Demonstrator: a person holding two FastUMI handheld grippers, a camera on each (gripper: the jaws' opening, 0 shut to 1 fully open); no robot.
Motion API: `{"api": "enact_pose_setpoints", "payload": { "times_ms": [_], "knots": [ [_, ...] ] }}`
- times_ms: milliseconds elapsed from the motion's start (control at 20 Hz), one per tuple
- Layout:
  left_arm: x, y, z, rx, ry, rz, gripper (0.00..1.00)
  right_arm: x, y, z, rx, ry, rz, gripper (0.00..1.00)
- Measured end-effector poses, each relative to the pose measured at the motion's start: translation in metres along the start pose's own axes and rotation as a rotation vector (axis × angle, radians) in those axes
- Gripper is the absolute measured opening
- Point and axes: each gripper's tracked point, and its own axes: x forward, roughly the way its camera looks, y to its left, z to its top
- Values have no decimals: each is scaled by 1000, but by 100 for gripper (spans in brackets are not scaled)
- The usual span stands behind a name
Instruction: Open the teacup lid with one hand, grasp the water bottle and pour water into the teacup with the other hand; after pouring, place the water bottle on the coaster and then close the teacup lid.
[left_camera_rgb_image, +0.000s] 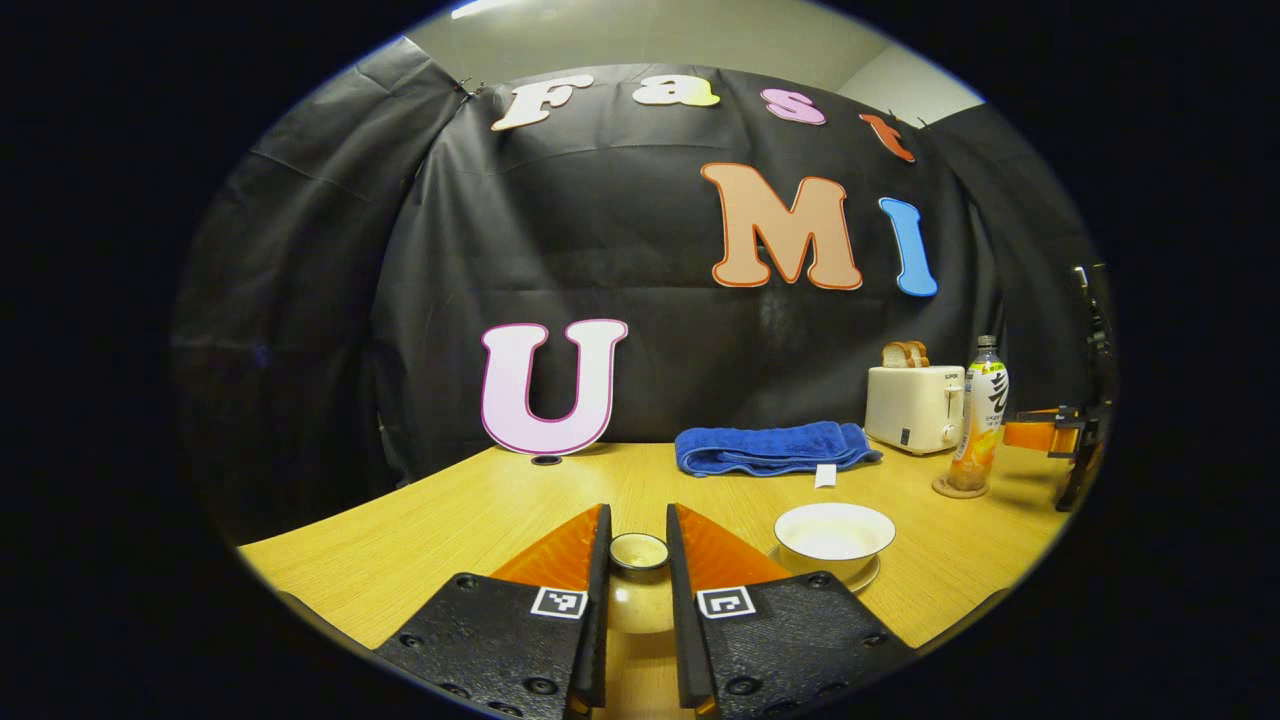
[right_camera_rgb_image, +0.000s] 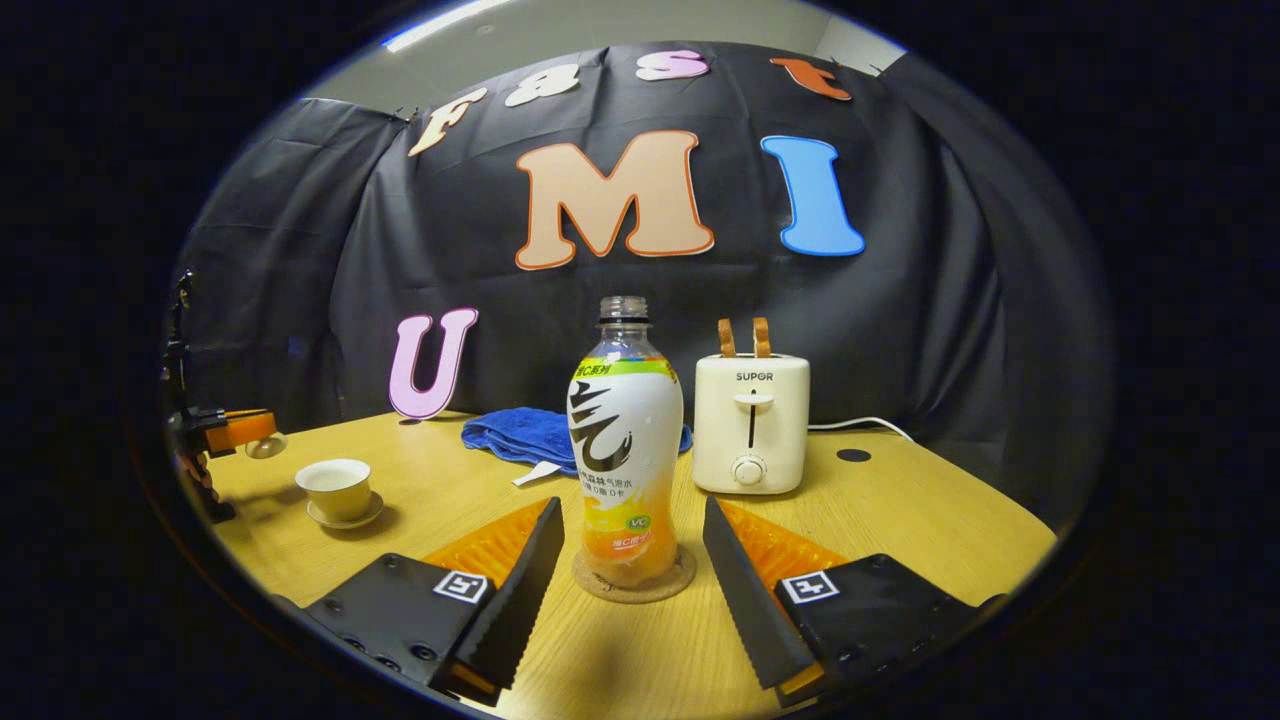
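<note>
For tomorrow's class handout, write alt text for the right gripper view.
An uncapped water bottle stands on a round coaster between the right gripper's open jaws, which do not touch it. Behind it on the wooden table are a toaster and a blue towel; an open teacup on its saucer sits far left.

Wooden table (right_camera_rgb_image: 900, 520), blue towel (right_camera_rgb_image: 520, 435), toaster (right_camera_rgb_image: 750, 425), saucer (right_camera_rgb_image: 345, 520), coaster (right_camera_rgb_image: 633, 585) under bottle (right_camera_rgb_image: 625, 450)

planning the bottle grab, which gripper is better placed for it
Right. The right gripper is open, its fingers either side of the bottle on the coaster. The left gripper holds the lid.
</note>
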Motion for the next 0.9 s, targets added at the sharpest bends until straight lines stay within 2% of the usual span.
{"api": "enact_pose_setpoints", "payload": {
  "times_ms": [150, 200, 250, 300, 400, 450, 500, 600, 700, 850, 900],
  "knots": [
    [3, 0, 0, -1, 2, 9, 25, -15, -11, 8, 5, -49, -62, 90],
    [3, -1, 0, -2, 2, 11, 25, -21, -14, 11, -1, -70, -83, 87],
    [4, -3, 0, -3, 4, 11, 25, -27, -18, 9, -4, -69, -104, 90],
    [6, -6, -1, -4, 4, 11, 25, -31, -21, 9, -4, -70, -120, 87],
    [10, -10, -1, -5, 3, 9, 26, -39, -33, 11, -3, -75, -181, 87],
    [13, -13, 0, -5, 3, 4, 25, -44, -39, 11, -3, -75, -212, 89],
    [15, -19, -1, -4, 4, -4, 25, -48, -45, 11, -3, -78, -245, 87],
    [20, -30, -1, -4, 6, -28, 25, -55, -54, 11, -2, -81, -294, 92],
    [26, -43, -1, -5, 6, -56, 25, -59, -59, 11, -3, -81, -324, 89],
    [29, -62, 0, -7, 5, -100, 25, -62, -66, 13, -3, -83, -361, 92],
    [30, -67, 0, -8, 3, -114, 27, -62, -67, 12, 0, -82, -364, 89]
  ]
}}
